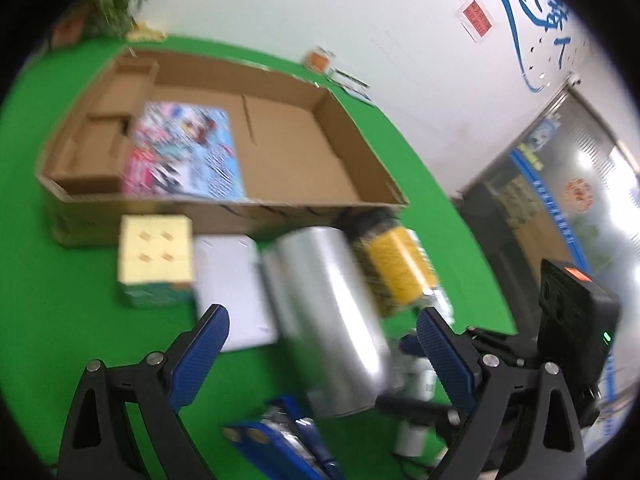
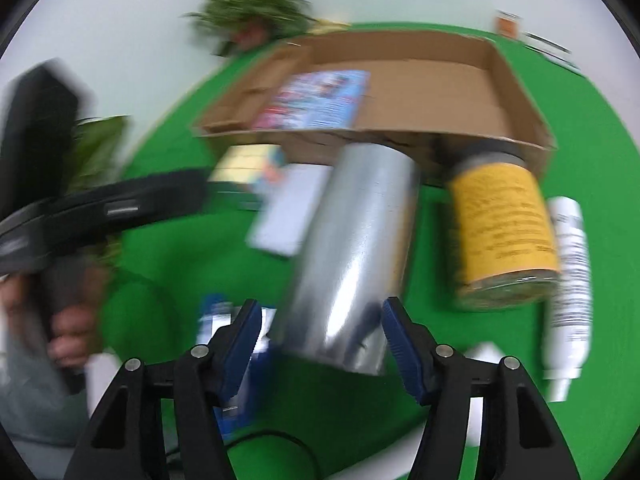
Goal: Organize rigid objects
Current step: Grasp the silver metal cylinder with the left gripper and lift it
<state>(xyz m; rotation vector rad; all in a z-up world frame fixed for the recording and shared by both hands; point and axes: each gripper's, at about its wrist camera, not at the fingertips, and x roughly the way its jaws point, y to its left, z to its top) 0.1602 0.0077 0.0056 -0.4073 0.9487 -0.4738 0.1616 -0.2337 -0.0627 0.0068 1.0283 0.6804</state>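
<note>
A silver cylinder lies on the green table, also in the right wrist view. My right gripper is open, its blue fingers on either side of the cylinder's near end. My left gripper is open above the cylinder, not touching it. A yellow-labelled jar lies to the right of it, seen too in the right wrist view. A shallow cardboard box behind holds a colourful flat pack.
A yellow cube box and a white flat box lie left of the cylinder. A white bottle lies right of the jar. A blue item lies near. A plant stands at the back.
</note>
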